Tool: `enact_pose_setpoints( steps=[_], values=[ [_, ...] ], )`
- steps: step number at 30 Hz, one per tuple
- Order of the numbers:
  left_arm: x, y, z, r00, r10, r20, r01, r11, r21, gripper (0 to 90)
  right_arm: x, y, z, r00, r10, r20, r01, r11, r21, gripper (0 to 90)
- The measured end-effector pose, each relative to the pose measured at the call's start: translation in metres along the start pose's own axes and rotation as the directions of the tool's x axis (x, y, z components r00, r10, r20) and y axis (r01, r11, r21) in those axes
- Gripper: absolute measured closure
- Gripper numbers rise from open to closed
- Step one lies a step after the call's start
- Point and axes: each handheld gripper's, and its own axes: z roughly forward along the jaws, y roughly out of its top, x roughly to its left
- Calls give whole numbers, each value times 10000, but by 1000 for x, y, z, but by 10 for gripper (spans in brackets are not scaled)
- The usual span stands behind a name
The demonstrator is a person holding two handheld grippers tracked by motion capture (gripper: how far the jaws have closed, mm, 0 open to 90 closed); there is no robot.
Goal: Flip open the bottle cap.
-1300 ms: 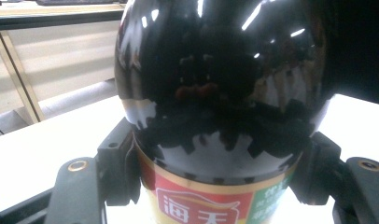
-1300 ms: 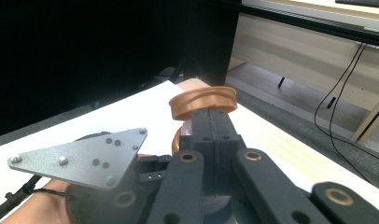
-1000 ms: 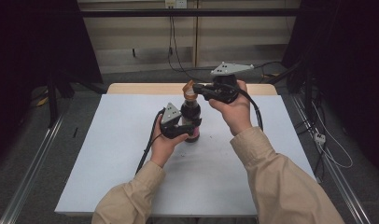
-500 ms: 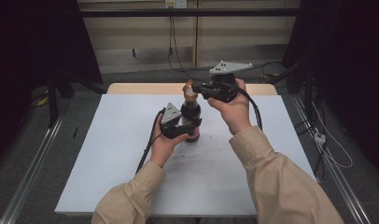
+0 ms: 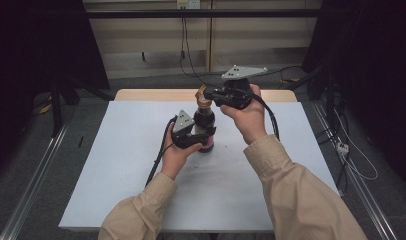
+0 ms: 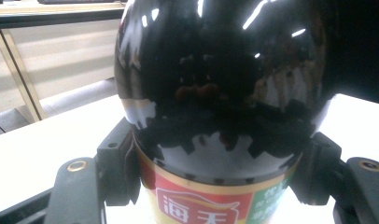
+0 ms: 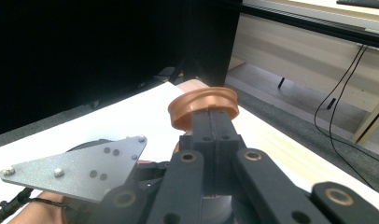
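Bottle point(image 5: 204, 125): dark sauce, upright near the table's point(image 5: 116, 165) far edge.
Label point(image 6: 201, 207): red, characters "海天".
Left gripper point(image 5: 203, 136): jaws clamped the bottle's body.
Right gripper point(image 5: 205, 96): jaws pinched the flipped-up orange cap point(image 7: 204, 106).

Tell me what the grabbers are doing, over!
Left gripper clamps the soy sauce bottle. Right gripper pinches its flipped-up orange cap. Nothing in the way.
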Motion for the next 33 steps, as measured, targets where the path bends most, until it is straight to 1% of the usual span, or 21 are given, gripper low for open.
enact_pose_setpoints(
  steps=[6, 13, 20, 23, 25, 27, 28, 31, 33],
  values=[
    [0, 0, 0, 10000, 34, 2, -34, 10000, 58, 304, 1, 0, 2, 10000, 71, -14, -72, 10000, -42, 900],
    [0, 0, 0, 10000, 29, 4, -29, 10000, 20, 303, 4, 6, 3, 9999, 65, -78, -67, 9998, -172, 900],
    [1, 0, 0, 10000, -43, -5, 43, 10000, 45, 298, 2, 2, 0, 9998, 184, -22, -185, 9996, -192, 900],
    [0, 1, -1, 9999, -119, -31, 119, 9998, 126, 294, 1, -1, -4, 9994, 356, -37, -357, 9990, -254, 900],
    [1, 2, -1, 9999, -136, -22, 137, 9997, 204, 292, 0, -4, -5, 9990, 438, 0, -438, 9987, -278, 861],
    [0, 3, -1, 9995, -312, -2, 312, 9994, 164, 290, -1, -7, -7, 9991, 412, 32, -411, 9988, -278, 839],
    [0, 3, -1, 9996, -278, 27, 277, 9994, 228, 290, -1, -8, -8, 9988, 495, 24, -494, 9984, -280, 831],
    [1, 3, -2, 9995, -298, 75, 296, 9992, 253, 287, -1, -9, -10, 9987, 500, 51, -498, 9983, -303, 797],
    [1, 3, -3, 9992, -378, 108, 375, 9989, 295, 283, -2, -9, -11, 9987, 514, 61, -512, 9982, -315, 776]
  ],
)
